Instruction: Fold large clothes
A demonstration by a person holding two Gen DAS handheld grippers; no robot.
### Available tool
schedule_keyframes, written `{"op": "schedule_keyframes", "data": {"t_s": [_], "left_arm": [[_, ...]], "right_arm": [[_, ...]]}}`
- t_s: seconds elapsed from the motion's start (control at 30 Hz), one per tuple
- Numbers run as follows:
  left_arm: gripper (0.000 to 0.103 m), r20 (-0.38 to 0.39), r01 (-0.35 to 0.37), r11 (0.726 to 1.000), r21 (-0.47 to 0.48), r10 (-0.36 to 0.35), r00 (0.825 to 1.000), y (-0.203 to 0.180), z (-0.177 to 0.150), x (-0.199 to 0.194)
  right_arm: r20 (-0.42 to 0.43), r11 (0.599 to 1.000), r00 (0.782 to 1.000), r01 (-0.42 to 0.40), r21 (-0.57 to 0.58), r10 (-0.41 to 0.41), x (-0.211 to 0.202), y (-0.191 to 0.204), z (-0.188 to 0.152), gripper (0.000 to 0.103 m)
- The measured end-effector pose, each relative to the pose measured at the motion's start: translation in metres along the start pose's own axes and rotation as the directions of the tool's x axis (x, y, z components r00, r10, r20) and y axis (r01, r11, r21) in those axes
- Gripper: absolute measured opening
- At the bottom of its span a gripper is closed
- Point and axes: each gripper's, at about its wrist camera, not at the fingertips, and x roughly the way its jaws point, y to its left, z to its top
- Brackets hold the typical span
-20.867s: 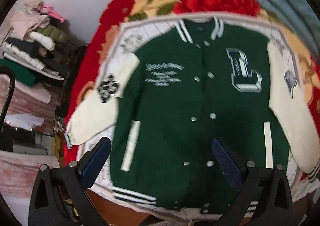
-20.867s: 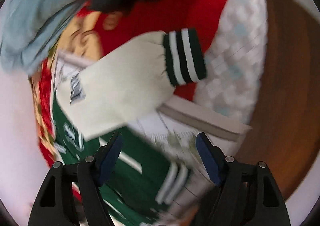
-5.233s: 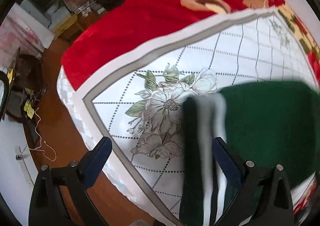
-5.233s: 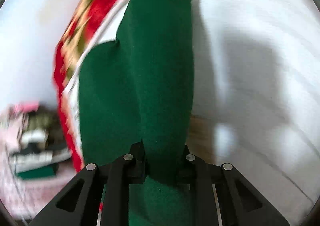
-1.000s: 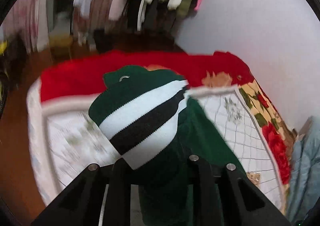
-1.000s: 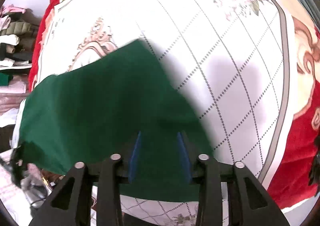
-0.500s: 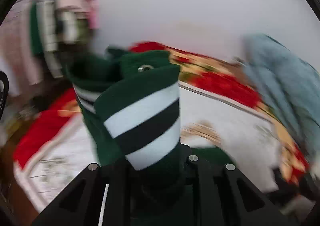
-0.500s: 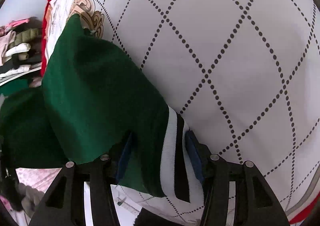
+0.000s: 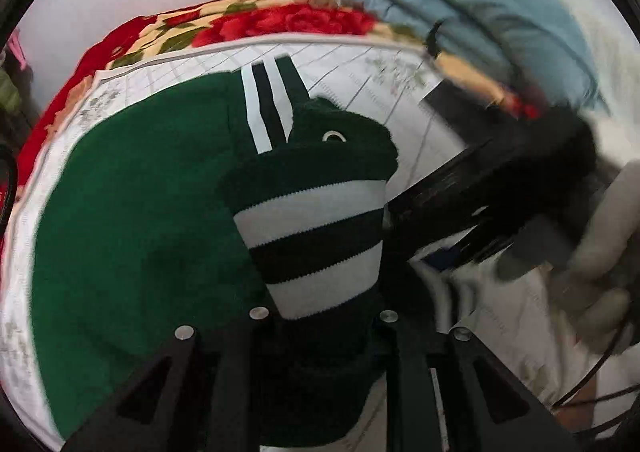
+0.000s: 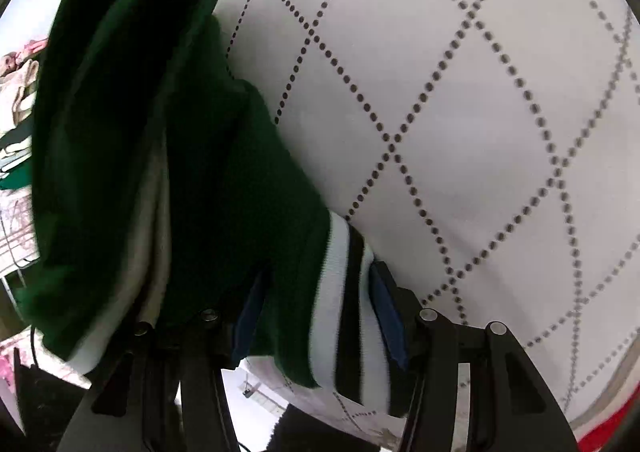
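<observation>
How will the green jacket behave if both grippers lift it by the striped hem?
Likely floppy: the green jacket bunches and folds over the left gripper. Probably thick and fairly heavy, since stacked layers bulge beside the right gripper. The ribbed striped hem may stretch, yet seems grippy rather than slippery.
</observation>
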Motion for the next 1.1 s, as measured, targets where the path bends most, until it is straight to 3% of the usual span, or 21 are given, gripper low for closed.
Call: {"op": "schedule_keyframes", "data": {"t_s": [0.07,0.13,0.17,0.2,0.37,0.47,0.6,0.73,0.77,0.8,0.83,0.9,1.0,1.1], "left_arm": [[0.024,-0.016,-0.01,1.0,-0.002,0.01,1.0,0.002,0.0,-0.01],[0.049,-0.029,0.017,1.0,-0.022,-0.018,0.999,0.003,0.002,-0.021],[0.083,-0.029,0.018,0.999,-0.032,-0.019,0.999,0.003,-0.005,-0.028],[0.1,-0.027,0.019,0.999,-0.045,-0.02,0.999,0.004,-0.005,-0.033],[0.1,-0.051,-0.005,0.985,-0.171,-0.004,0.999,0.025,-0.011,-0.06],[0.101,-0.113,-0.112,0.959,-0.261,0.085,0.99,0.049,-0.019,-0.066],[0.1,-0.225,-0.278,0.898,-0.341,0.21,0.952,0.091,-0.028,-0.05],[0.1,-0.292,-0.362,0.857,-0.367,0.263,0.92,0.119,-0.03,-0.027],[0.1,-0.314,-0.382,0.855,-0.35,0.277,0.908,0.122,-0.028,-0.018],[0.101,-0.328,-0.392,0.857,-0.335,0.283,0.901,0.124,-0.029,-0.012],[0.101,-0.342,-0.402,0.858,-0.319,0.291,0.893,0.125,-0.028,-0.005],[0.103,-0.366,-0.414,0.858,-0.303,0.297,0.882,0.127,-0.028,0.002],[0.103,-0.36,-0.409,0.851,-0.329,0.288,0.887,0.129,-0.024,0.0],[0.103,-0.367,-0.415,0.85,-0.325,0.291,0.884,0.126,-0.023,0.001]], "right_arm": [[0.03,0.999,0.999,0.042,-0.025,-0.041,-0.012,0.002,-0.001,0.055],[0.074,0.997,0.996,0.062,-0.045,-0.059,-0.032,0.001,-0.01,0.065],[0.1,0.996,0.993,0.069,-0.048,-0.064,-0.041,0.001,-0.013,0.066],[0.134,0.996,0.989,0.071,-0.051,-0.063,-0.055,-0.001,-0.019,0.066],[0.187,0.998,0.982,0.001,-0.061,0.011,-0.101,0.003,-0.036,0.077],[0.184,0.992,0.978,-0.086,-0.088,0.101,-0.118,0.016,-0.04,0.077],[0.096,0.968,0.971,-0.205,-0.147,0.22,-0.088,0.078,-0.027,0.077],[0.034,0.973,0.993,-0.107,-0.207,0.117,-0.056,0.109,-0.008,0.075],[0.012,0.978,0.998,-0.065,-0.196,0.069,-0.041,0.109,-0.004,0.068],[0.012,0.985,1.0,-0.02,-0.174,0.022,-0.035,0.104,0.001,0.032],[0.016,0.989,1.0,-0.007,-0.145,0.009,-0.034,0.093,-0.002,0.012],[0.059,0.994,0.995,-0.081,-0.073,0.085,-0.048,0.081,-0.007,0.01],[0.139,0.986,0.977,-0.15,-0.074,0.16,-0.089,0.08,-0.028,0.009],[0.164,0.976,0.964,-0.216,0.027,0.208,-0.103,0.055,-0.042,0.009]]}}
